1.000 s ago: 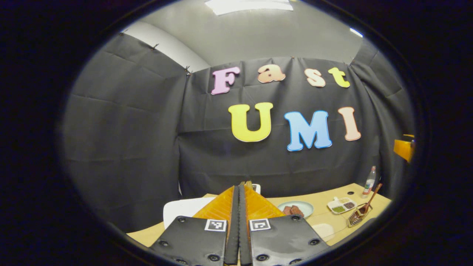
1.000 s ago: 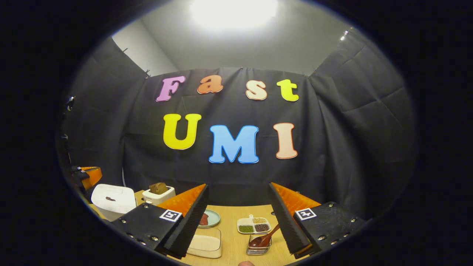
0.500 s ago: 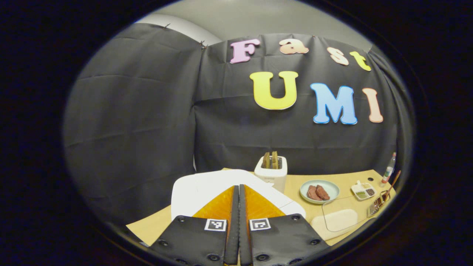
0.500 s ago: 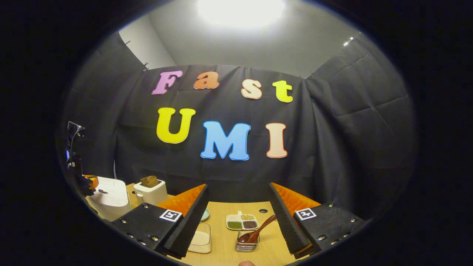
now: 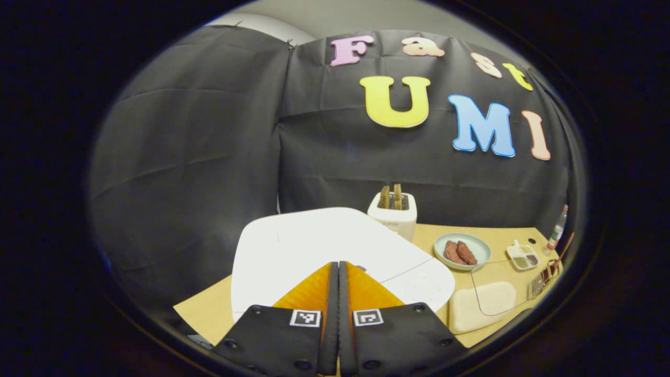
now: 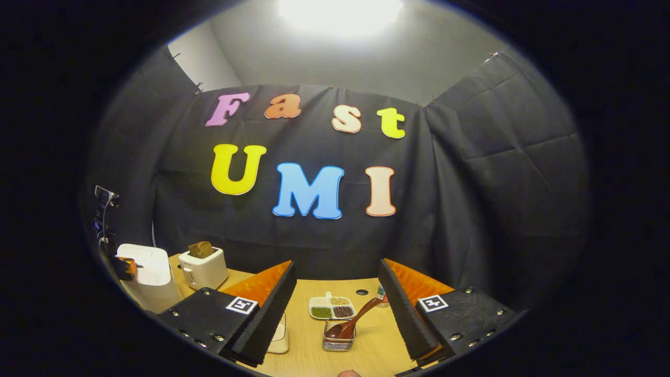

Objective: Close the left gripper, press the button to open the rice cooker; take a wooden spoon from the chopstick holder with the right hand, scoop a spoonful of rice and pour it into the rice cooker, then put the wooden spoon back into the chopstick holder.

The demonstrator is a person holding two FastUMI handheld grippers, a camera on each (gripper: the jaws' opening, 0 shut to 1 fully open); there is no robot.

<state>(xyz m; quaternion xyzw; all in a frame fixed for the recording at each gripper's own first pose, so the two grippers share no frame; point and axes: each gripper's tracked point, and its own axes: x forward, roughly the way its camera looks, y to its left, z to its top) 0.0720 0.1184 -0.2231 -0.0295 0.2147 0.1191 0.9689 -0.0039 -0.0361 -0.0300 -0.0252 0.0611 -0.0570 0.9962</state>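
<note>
The white rice cooker (image 5: 314,243) sits with its lid down at the table's left end. My left gripper (image 5: 337,264) is shut, empty, its tips just over the lid's near part beside a small dark mark (image 5: 361,268). In the right gripper view the rice cooker (image 6: 144,272) stands far left with the left gripper (image 6: 125,268) at its lid. My right gripper (image 6: 335,269) is open and empty, above the table. Between its fingers, farther off, a wooden spoon (image 6: 353,323) leans in the wire chopstick holder (image 6: 337,343). A clear box of rice (image 5: 484,306) lies right of the cooker.
A white toaster (image 5: 393,214) with bread stands behind the cooker. A plate of meat (image 5: 463,252), a divided dish of beans (image 6: 331,309) and a bottle (image 5: 558,229) sit on the wooden table (image 6: 377,345). Black cloth walls close the back and sides.
My left gripper, still shut, has come down and forward over the cooker lid. The right gripper has shifted so the holder and spoon now sit between its open fingers.
</note>
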